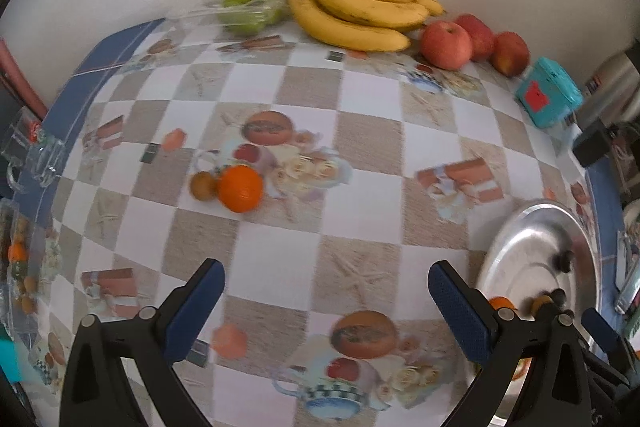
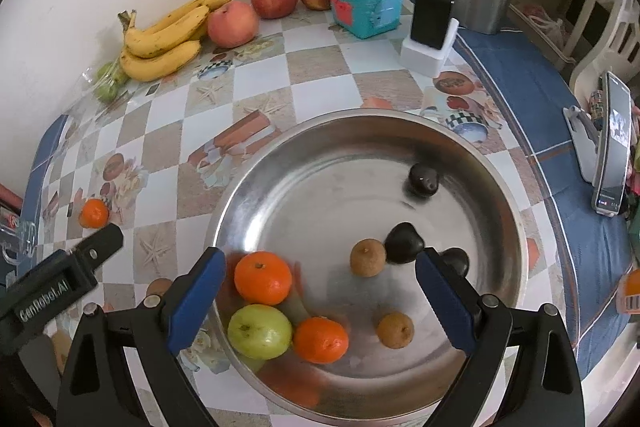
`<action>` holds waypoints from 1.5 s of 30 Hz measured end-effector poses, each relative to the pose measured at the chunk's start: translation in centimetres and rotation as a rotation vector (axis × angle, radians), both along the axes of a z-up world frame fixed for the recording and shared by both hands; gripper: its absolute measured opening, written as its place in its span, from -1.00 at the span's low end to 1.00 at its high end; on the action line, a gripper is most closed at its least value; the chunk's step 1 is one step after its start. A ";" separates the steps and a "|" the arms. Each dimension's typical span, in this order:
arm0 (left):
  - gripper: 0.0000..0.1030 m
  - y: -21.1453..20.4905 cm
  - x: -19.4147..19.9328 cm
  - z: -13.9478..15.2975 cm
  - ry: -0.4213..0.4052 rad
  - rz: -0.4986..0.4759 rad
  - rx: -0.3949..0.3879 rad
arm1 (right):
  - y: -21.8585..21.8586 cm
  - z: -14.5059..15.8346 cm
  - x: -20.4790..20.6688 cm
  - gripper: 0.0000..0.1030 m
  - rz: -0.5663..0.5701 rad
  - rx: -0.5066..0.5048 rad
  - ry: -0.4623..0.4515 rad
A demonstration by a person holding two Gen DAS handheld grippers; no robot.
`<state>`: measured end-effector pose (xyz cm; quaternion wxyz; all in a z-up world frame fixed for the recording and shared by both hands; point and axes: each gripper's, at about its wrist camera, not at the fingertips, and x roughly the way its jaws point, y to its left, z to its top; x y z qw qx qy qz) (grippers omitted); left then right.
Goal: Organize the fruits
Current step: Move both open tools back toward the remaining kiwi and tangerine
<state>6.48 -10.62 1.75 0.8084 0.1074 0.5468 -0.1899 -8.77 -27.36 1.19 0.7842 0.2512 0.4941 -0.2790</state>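
My right gripper (image 2: 320,267) hangs over the big metal bowl (image 2: 500,187), its jaws spread wide and holding nothing. In the bowl sit two oranges, a green apple (image 2: 260,331), brown fruits and dark ones. My left gripper (image 1: 326,281) has its jaws wide too, empty, above the table (image 1: 360,107). One orange (image 1: 240,188) waits at its 11 o'clock. Bananas (image 1: 352,15) and apples lie by the wall.
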 end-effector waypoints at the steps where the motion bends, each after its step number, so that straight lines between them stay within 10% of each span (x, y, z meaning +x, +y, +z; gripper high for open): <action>1: 1.00 0.6 0.5 0.0 -0.002 0.015 0.003 | 0.2 0.0 0.2 0.86 0.008 0.003 -0.002; 23: 1.00 9.6 5.4 0.8 -0.093 0.195 0.108 | 7.1 0.5 5.1 0.86 0.216 0.014 -0.076; 45: 1.00 13.0 8.5 -1.3 0.026 0.273 0.019 | 10.8 -0.4 8.9 0.86 0.331 0.015 -0.122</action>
